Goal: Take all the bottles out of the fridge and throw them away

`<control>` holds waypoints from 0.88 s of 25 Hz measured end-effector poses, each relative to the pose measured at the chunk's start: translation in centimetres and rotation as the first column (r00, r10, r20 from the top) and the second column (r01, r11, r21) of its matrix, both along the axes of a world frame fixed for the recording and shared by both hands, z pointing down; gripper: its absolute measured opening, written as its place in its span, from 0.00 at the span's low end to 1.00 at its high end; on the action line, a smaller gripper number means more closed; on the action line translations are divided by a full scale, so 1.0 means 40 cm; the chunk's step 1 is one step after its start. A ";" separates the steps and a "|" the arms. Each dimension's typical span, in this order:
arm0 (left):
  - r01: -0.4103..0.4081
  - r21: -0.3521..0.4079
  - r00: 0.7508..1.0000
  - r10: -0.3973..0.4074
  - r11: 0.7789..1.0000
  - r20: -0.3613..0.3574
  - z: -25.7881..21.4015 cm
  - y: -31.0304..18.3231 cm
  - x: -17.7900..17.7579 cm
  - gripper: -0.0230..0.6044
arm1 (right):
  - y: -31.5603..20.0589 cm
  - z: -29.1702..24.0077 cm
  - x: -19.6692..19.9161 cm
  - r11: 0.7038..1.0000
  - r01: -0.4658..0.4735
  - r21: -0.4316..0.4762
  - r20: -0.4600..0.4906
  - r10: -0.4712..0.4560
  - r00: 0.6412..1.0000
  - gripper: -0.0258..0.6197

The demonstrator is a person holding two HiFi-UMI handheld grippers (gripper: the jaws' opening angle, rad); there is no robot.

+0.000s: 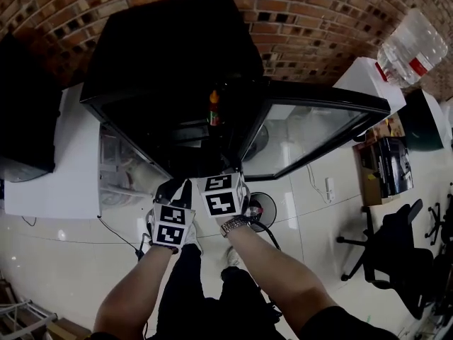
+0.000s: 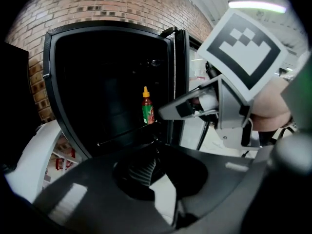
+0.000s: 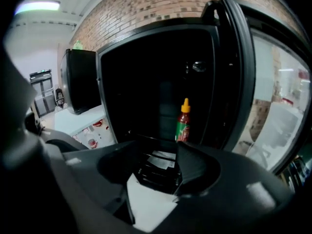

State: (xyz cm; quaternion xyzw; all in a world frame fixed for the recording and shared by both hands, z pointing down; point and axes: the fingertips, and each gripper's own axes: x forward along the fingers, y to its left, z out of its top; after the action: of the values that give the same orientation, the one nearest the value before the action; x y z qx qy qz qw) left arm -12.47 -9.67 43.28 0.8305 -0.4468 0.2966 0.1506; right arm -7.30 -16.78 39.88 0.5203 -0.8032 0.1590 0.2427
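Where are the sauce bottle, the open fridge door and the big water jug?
sauce bottle (image 3: 181, 129): right gripper view, green label.
fridge door (image 1: 311, 137): head view, glass pane.
water jug (image 1: 409, 42): head view, clear body.

brick wall (image 1: 297, 20) bkgd, water jug (image 1: 410, 44) + office chair (image 1: 393, 250) rt

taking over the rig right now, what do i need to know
Left gripper: open, empty.
Right gripper: open, empty.
Both point at the fridge from in front of it.
Done: the fridge door stands open.
One bottle, red with a yellow cap, stands upright on a shelf inside, near the hinge side. No other bottle shows in the dark interior.
Left: take it out and throw it away.
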 end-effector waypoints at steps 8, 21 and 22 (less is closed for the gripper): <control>-0.073 -0.005 0.997 0.073 0.997 0.002 -0.018 -0.097 -0.060 0.04 | -0.154 -0.020 -0.025 0.987 -0.158 0.004 0.015 0.158 0.987 0.42; -0.185 -0.024 0.983 0.186 0.982 0.008 0.009 -0.210 -0.102 0.04 | -0.341 0.027 0.009 0.913 -0.407 -0.017 0.035 0.407 0.913 0.48; -0.190 -0.028 0.982 0.190 0.981 0.010 0.014 -0.216 -0.106 0.04 | -0.350 0.036 0.013 0.906 -0.422 -0.021 0.035 0.423 0.906 0.48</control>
State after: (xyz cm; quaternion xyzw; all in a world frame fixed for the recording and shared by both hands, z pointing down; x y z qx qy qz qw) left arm -16.70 -18.32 43.85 0.8654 -0.3624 0.3208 0.1299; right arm -6.77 -30.79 41.32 0.6769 -0.6750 0.2231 0.1906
